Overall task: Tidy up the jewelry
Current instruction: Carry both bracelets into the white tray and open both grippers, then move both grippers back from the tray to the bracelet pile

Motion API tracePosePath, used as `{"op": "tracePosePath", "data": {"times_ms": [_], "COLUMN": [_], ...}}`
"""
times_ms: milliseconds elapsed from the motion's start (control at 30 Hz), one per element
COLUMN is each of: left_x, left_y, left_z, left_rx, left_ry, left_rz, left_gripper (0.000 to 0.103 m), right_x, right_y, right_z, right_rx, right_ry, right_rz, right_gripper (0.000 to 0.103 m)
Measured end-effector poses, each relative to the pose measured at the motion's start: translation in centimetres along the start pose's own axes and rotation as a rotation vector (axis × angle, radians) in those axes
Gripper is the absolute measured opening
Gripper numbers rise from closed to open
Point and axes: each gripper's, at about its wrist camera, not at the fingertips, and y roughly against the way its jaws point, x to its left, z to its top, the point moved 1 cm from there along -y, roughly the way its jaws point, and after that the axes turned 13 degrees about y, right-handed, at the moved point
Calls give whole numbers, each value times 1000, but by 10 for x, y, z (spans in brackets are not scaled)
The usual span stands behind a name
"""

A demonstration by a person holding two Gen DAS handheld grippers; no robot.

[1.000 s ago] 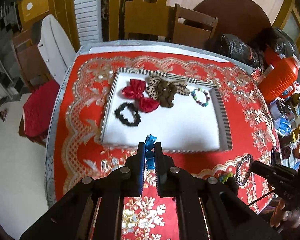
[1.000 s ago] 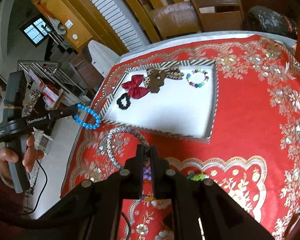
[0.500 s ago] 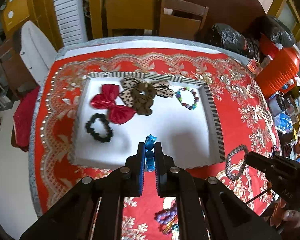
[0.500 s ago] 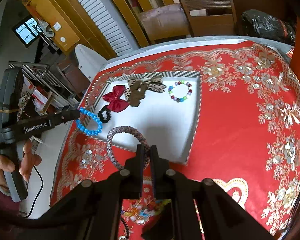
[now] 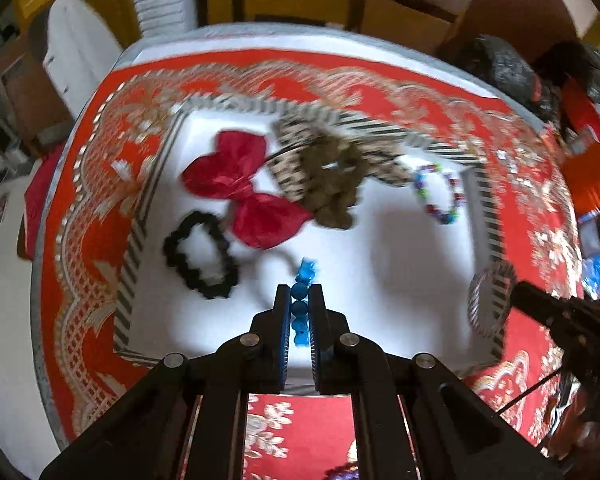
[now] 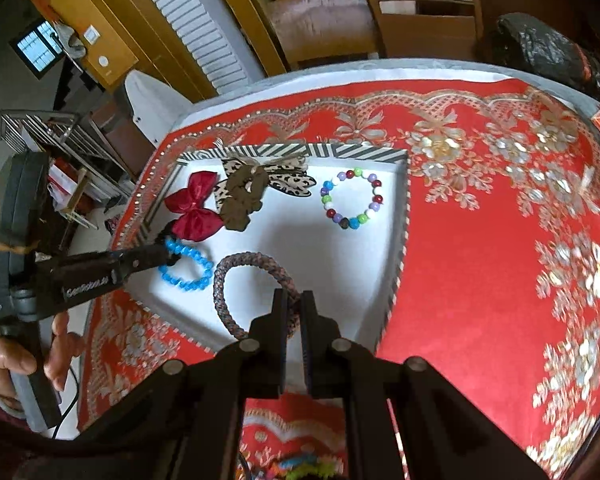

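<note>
A white tray with a striped rim (image 5: 486, 200) (image 6: 398, 280) lies on the red tablecloth. In it lie a red bow (image 5: 244, 192) (image 6: 194, 206), a leopard-print bow with a brown scrunchie (image 5: 328, 176) (image 6: 246, 192), a black scrunchie (image 5: 200, 256) and a multicolour bead bracelet (image 5: 440, 196) (image 6: 352, 200). My left gripper (image 5: 300, 300) (image 6: 168, 254) is shut on a blue bead bracelet (image 5: 302, 308) (image 6: 186, 268), low over the tray's front left. My right gripper (image 6: 294, 300) (image 5: 512, 292) is shut on a grey braided bracelet (image 6: 240, 292) (image 5: 486, 300) over the tray's front.
More colourful jewelry (image 6: 300, 468) lies on the cloth near the table's front edge. An orange jug (image 5: 592, 184) and black bags (image 6: 548, 56) stand at the right and back. Wooden chairs (image 6: 420, 16) stand behind the table.
Both grippers have moved forward from the table's front edge to over the tray, carrying their bracelets; the blue one now hangs low over the tray floor.
</note>
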Motion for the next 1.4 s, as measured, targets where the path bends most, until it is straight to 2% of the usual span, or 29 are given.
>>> {"op": "tracePosePath", "data": {"times_ms": [167, 300, 600, 700, 733, 767, 833, 1000, 1200, 1400], "left_x": [28, 35, 37, 37, 37, 37, 35, 31, 22, 12], "left_y": [-14, -20, -15, -11, -10, -8, -5, 4, 19, 42], "left_z": [3, 1, -6, -7, -7, -8, -9, -11, -24, -43], "left_rx": [24, 34, 12, 2, -3, -7, -13, -30, -65, -109], "left_ry": [79, 107, 158, 165, 167, 167, 160, 147, 108, 58], "left_rz": [36, 49, 69, 80, 80, 83, 88, 87, 104, 92], "left_gripper": [0, 0, 0, 10, 14, 18, 19, 19, 19, 19], "right_x": [-6, -9, -5, -8, -9, -11, -14, -11, 1, 18], "right_y": [-41, -77, -106, -109, -110, -111, -108, -85, -39, 14], "right_z": [20, 37, 50, 51, 52, 52, 52, 47, 37, 10], "right_rx": [53, 85, 93, 85, 87, 86, 80, 39, -15, -68], "right_ry": [7, 13, 43, 29, 20, 11, -1, 6, 34, 44], "right_rz": [-6, -21, -40, -48, -50, -47, -46, -42, -39, -40], "right_gripper": [6, 6, 6, 8, 14, 15, 20, 21, 29, 36]}}
